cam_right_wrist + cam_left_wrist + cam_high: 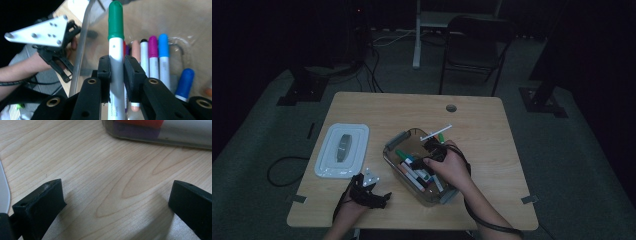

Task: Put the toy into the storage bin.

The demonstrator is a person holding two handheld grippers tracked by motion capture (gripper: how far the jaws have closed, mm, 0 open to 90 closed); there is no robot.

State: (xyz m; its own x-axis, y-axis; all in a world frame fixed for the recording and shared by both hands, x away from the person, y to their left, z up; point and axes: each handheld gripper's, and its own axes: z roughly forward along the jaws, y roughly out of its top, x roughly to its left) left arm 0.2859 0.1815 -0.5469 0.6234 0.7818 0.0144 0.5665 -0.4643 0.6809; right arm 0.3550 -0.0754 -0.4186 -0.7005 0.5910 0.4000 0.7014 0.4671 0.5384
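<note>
My right gripper [116, 63] is shut on a white marker with a green cap [115, 22], which points away between the pads. It hangs over the clear plastic bin [392, 145], where several markers [153, 57] lie side by side. In the high view the right gripper [431, 146] is above the bin's far half. My left gripper [382, 196] rests on the table near its front edge, left of the bin. Its jaws [116, 192] stand wide open over bare wood with nothing between them. The bin's wall [160, 137] is just ahead of them.
The bin's white lid [343, 150] lies flat on the table to the left of the bin. A round cable hole [451, 108] sits near the table's far edge. A dark chair [474, 45] stands behind the table, and a cable [282, 172] loops on the floor at the left.
</note>
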